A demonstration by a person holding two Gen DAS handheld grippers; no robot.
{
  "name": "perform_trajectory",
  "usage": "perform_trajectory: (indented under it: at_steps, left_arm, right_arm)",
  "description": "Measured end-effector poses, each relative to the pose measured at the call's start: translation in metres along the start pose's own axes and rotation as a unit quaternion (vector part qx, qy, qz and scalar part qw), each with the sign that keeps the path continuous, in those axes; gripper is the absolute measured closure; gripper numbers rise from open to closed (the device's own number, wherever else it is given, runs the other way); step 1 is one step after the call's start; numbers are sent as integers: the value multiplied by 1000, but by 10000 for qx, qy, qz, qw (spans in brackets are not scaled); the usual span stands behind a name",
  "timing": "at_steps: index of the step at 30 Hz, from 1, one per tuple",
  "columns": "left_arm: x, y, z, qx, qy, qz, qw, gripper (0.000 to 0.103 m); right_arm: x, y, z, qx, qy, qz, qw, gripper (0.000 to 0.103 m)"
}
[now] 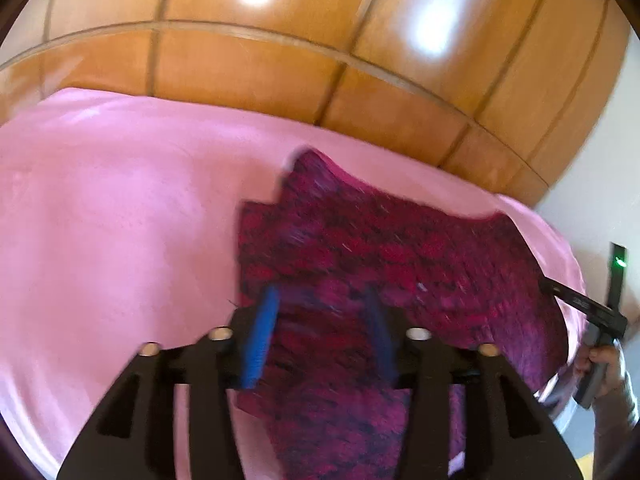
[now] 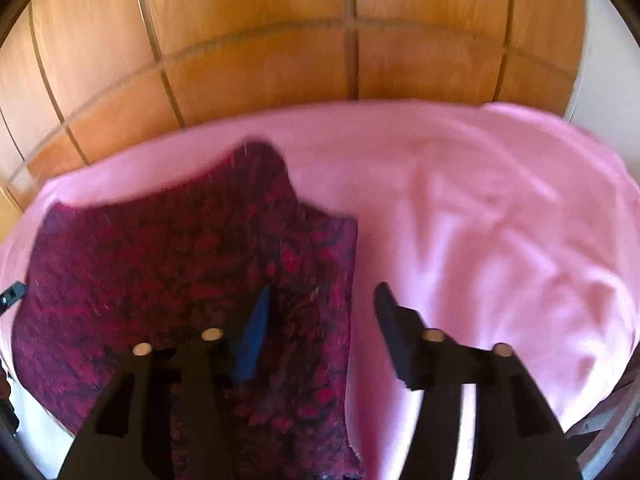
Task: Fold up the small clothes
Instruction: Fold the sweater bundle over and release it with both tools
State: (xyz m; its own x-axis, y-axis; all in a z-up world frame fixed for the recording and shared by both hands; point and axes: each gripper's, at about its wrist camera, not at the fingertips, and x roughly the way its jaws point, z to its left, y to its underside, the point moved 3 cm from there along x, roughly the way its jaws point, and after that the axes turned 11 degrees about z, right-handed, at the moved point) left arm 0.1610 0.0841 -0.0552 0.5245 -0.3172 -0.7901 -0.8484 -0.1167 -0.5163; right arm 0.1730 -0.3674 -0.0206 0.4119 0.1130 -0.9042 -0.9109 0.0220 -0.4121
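Blue-padded left tongs (image 1: pixel 320 336) are standing partly apart over the near edge of the knitted garment (image 1: pixel 384 256), gripping nothing; the right tongs (image 2: pixel 324 332) are likewise gaping, one pad over the knit's right edge, the other over the pink sheet (image 2: pixel 500 220). That magenta-and-black knit is lying spread on the sheet's middle, near the wooden panelling (image 1: pixel 320 40). It is looking soft, thick and floppy, probably light and clingy; pinching both near corners seems safest, since a single grip would let it sag.
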Motion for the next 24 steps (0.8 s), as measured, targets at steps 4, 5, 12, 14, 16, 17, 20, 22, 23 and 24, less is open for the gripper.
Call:
perform_trajectory:
  at_steps: [4,5,12,14,16,17,20,22,23,24]
  left_arm:
    - [8,-23,26,-595,266,54,9979,48]
    - [13,-32,30,-713,423,110,9965,48]
    - [56,-75,35,-941,535,725,9915,66]
    - [72,-84,42,-1155,517,851,9883,82]
    - [85,-90,46,-1289,417,939,9863,83]
    - [95,-92,48,-1270,171,962,9871,83]
    - [111,-87,51,-1159,-5,884,9893,82]
    - [111,-86,51,-1144,-11,818,9901,82]
    - [108,-85,50,-1119,-51,827,9902,81]
    - [104,-86,48,-1081,-131,816,9907,80]
  right_arm:
    - [-17,-15,25,-139,-323,-355,9988,32]
    - [-15,-20,39,-291,-357,-394,9982,28]
    - [24,-44,107,-886,-385,-246,9950,22]
    - [38,-51,115,-972,-251,-190,9948,20]
    - [58,-55,115,-942,-80,-2,9955,20]
    - [66,-53,113,-887,-64,103,9960,20]
    - [92,-56,106,-596,-259,362,9972,18]
    - [96,-55,104,-585,-240,357,9974,17]
    - [97,-55,106,-619,-178,339,9973,16]
    - [97,-55,107,-651,-147,318,9973,16]
